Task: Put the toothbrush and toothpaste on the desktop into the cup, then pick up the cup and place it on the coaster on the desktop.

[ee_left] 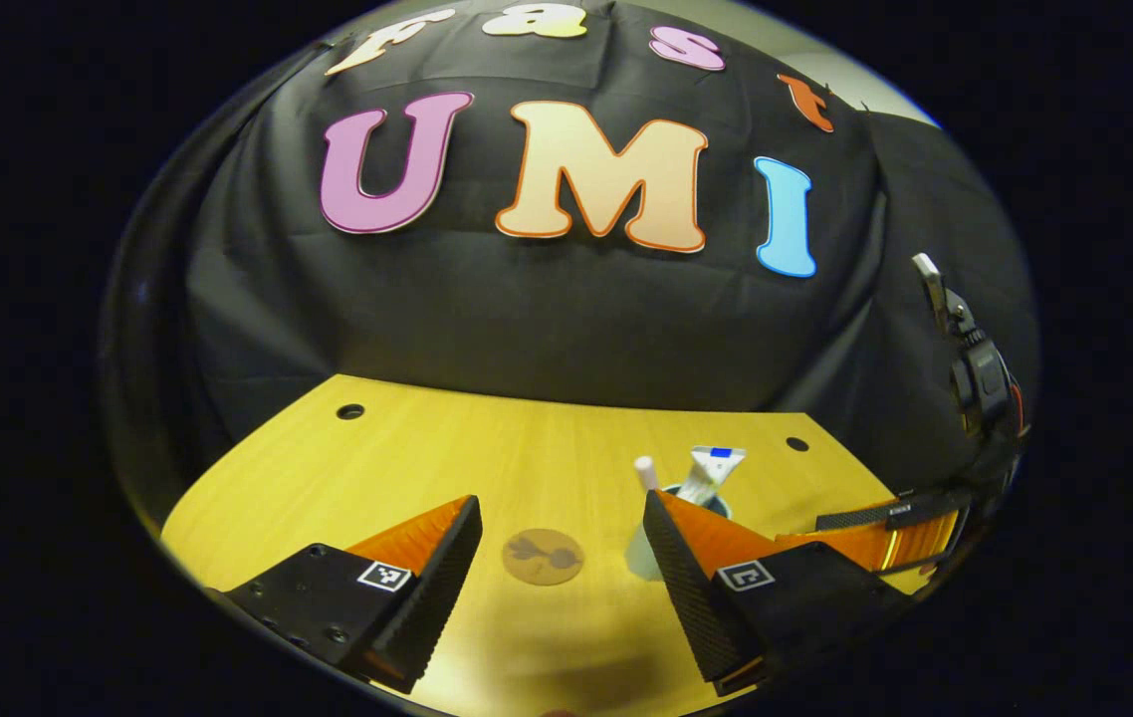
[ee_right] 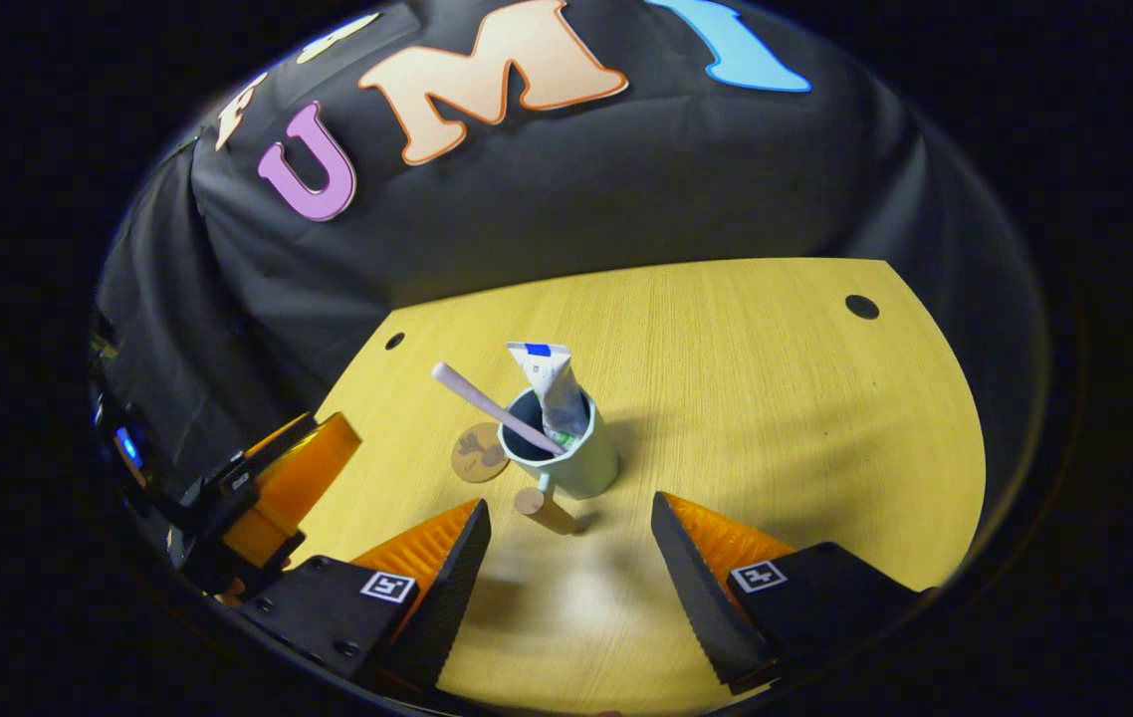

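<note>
Pale green cup with wooden handle [ee_right: 566,453] stands upright on the yellow wood-grain surface [ee_right: 776,398], just beside the round brown coaster [ee_right: 479,452] but not on it. Inside the cup: white toothpaste tube with blue crimped end [ee_right: 552,383], leaning up out of the rim, and a pale pink toothbrush [ee_right: 487,403], its handle slanting out over the rim toward the coaster. Both lean because they are taller than the cup.

Right gripper [ee_right: 571,563]: fingers spread, nothing between them, lined up on the cup's handle side, short of it. My judgement: placed for taking the cup and moving it to the coaster.

Left gripper [ee_left: 562,568]: fingers spread, empty, hovering with the coaster seen in the gap between them; cup partly hidden behind one finger.
</note>
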